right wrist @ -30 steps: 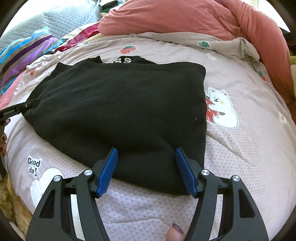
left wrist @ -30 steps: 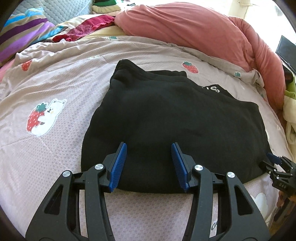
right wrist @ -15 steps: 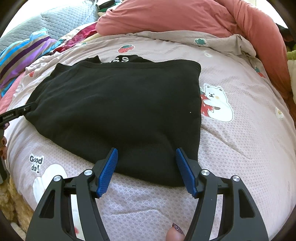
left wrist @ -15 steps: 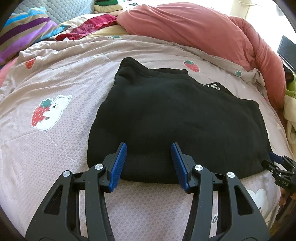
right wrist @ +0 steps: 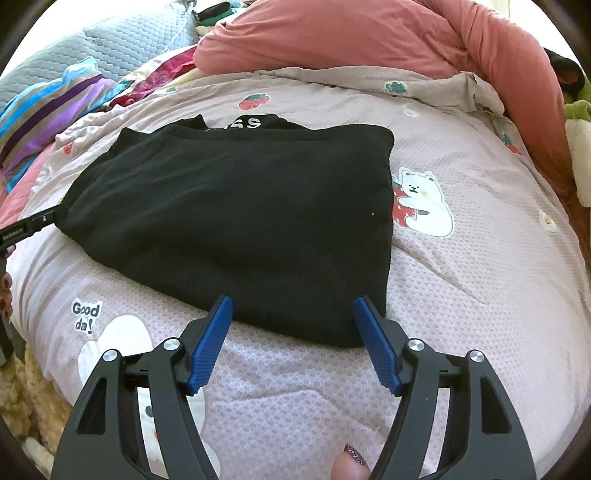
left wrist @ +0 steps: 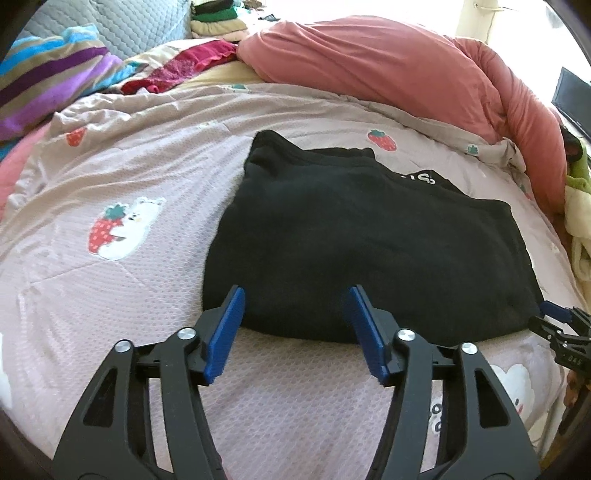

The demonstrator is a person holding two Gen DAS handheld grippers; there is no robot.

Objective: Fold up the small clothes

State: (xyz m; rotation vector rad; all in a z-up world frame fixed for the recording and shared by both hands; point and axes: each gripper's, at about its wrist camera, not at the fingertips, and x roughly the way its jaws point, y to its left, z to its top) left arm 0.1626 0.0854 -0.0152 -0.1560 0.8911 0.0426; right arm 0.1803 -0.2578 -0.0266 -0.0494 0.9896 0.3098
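A folded black garment [left wrist: 362, 236] with white lettering at its far edge lies flat on the pink bedspread [left wrist: 110, 295]. It also shows in the right wrist view [right wrist: 251, 214]. My left gripper [left wrist: 295, 299] is open and empty, its blue pads just over the garment's near edge at the left end. My right gripper [right wrist: 291, 308] is open and empty at the near edge by the garment's right corner. The right gripper also shows at the right edge of the left wrist view [left wrist: 561, 325]. The left gripper's tip shows at the left of the right wrist view [right wrist: 33, 225].
A rolled salmon duvet [left wrist: 388, 70] runs along the far side and right of the bed. A striped blanket [left wrist: 48, 85] and grey quilted pillow [right wrist: 122, 44] lie at the far left. Folded clothes [left wrist: 218, 22] are stacked behind. The bed's edge is near me.
Both grippers have drawn back toward me, so the garment's near edge now sits at the fingertips instead of between the fingers. The garment has not moved.
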